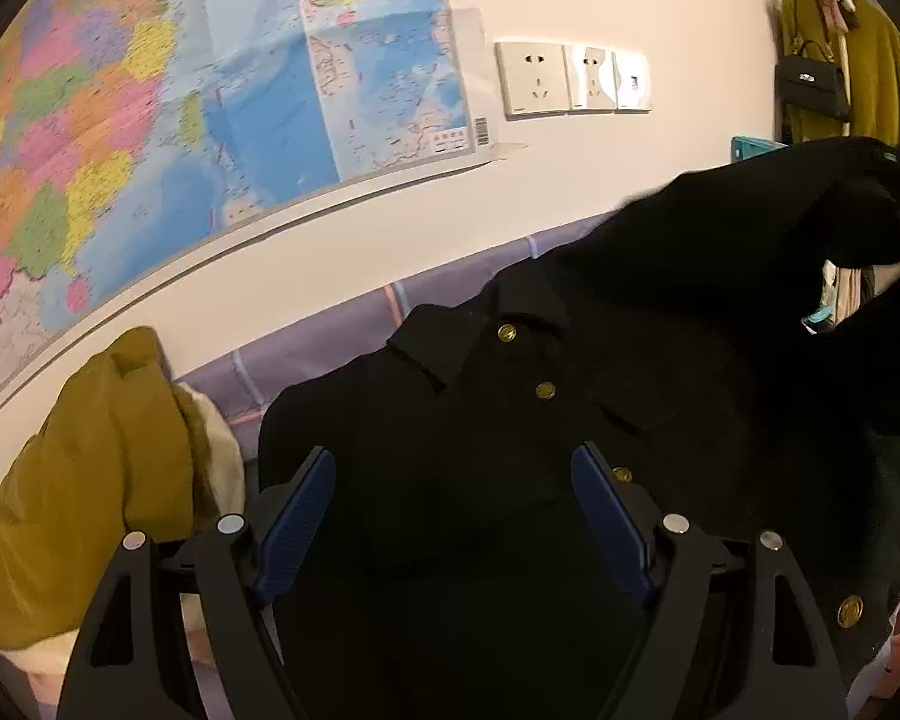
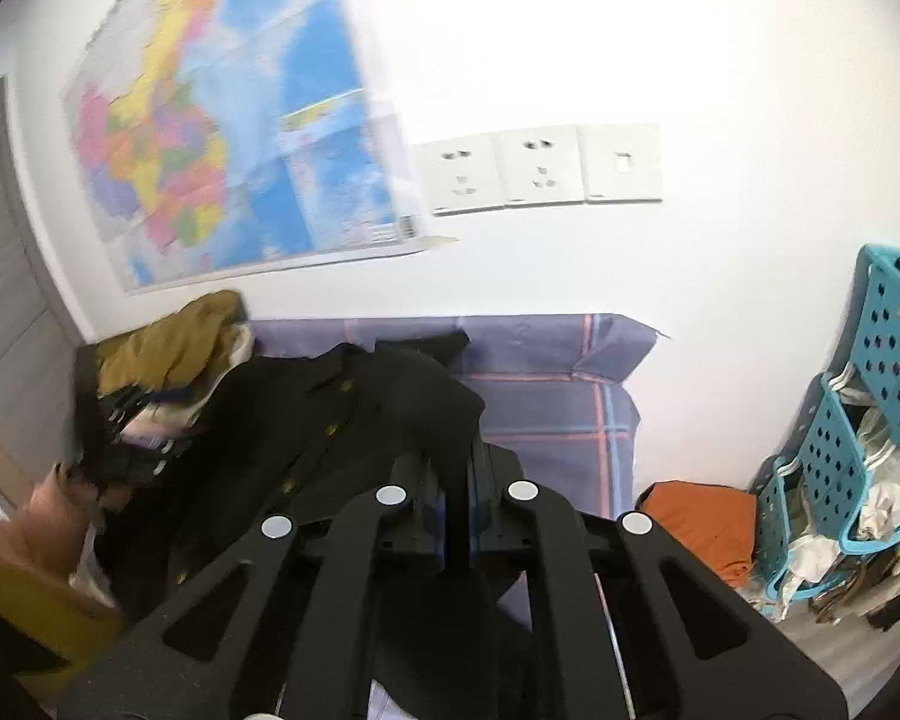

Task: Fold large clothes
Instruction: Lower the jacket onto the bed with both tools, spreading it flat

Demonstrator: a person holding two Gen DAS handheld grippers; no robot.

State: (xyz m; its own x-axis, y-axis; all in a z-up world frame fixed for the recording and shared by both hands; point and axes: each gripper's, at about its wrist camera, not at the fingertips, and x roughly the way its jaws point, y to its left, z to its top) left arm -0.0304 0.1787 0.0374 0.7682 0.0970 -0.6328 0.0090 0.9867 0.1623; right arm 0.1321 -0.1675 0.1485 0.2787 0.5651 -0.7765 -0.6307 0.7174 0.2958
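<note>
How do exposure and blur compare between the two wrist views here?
Left wrist: warm and dim, the black jacket nearly detail-free, the map slightly smeared. Right wrist: wall blown out white, the map blurrier, strong fisheye curvature in both.

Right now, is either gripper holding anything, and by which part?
The right gripper is shut on a raised fold of the black gold-buttoned jacket; exactly which part is unclear. The left gripper is open above it, holding nothing.
</note>
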